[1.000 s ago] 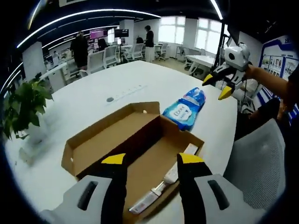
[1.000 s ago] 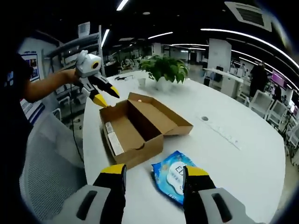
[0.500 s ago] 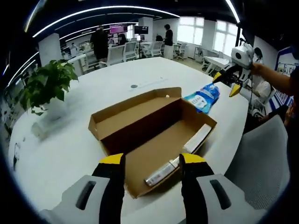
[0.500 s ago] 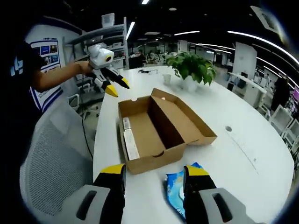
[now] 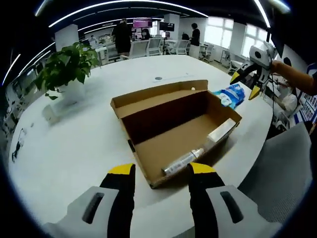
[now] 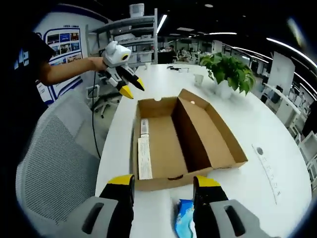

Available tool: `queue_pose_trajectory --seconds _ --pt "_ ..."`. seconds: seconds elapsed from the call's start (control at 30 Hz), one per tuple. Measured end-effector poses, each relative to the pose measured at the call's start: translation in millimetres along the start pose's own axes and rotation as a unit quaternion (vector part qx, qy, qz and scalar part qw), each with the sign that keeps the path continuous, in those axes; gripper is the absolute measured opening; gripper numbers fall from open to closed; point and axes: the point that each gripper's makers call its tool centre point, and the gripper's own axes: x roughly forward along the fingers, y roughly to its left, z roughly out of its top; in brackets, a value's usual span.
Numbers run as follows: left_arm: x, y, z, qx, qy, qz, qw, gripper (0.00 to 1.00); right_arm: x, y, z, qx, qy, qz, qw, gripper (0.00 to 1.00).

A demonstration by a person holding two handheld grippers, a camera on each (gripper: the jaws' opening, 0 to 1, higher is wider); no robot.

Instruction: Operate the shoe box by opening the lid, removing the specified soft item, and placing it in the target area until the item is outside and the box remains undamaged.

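Observation:
The brown cardboard shoe box (image 5: 168,141) lies open on the white table (image 5: 69,148), its lid (image 5: 148,101) folded back beside the tray. A slim tube (image 5: 182,160) and a white flat pack (image 5: 221,130) rest inside. A blue soft wipes pack (image 5: 232,94) lies on the table just past the box. My left gripper (image 5: 161,171) hovers open before the box's near corner. The right gripper (image 5: 246,85) hangs open above the blue pack. In the right gripper view, the box (image 6: 166,148) sits ahead, the blue pack (image 6: 184,219) lies between my open right gripper (image 6: 163,183) jaws, and the left gripper (image 6: 132,88) floats beyond the box.
A potted plant (image 5: 67,62) stands at the table's far left, plant (image 6: 230,74). A grey mesh chair (image 6: 52,163) is pulled up to the table edge, chair (image 5: 282,173). Desks, chairs and standing people fill the office behind.
Both cameras have swung around the box, which now shows from its end in each view. The box and blue pack have stayed put. Both grippers remain open.

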Motion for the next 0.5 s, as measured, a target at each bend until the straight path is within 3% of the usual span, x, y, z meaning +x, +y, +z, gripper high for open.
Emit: queue_pose_trajectory --seconds 0.27,0.5 --pt "1.8 20.1 -9.1 -0.054 -0.023 0.046 0.9972 0.28 30.4 -0.1 -0.3 -0.027 0.033 0.02 0.9989 0.41" --pt "7.2 23.7 -19.7 -0.087 -0.017 0.059 0.9943 0.17 54.0 4.0 1.4 -0.034 0.05 0.036 0.9975 0.41"
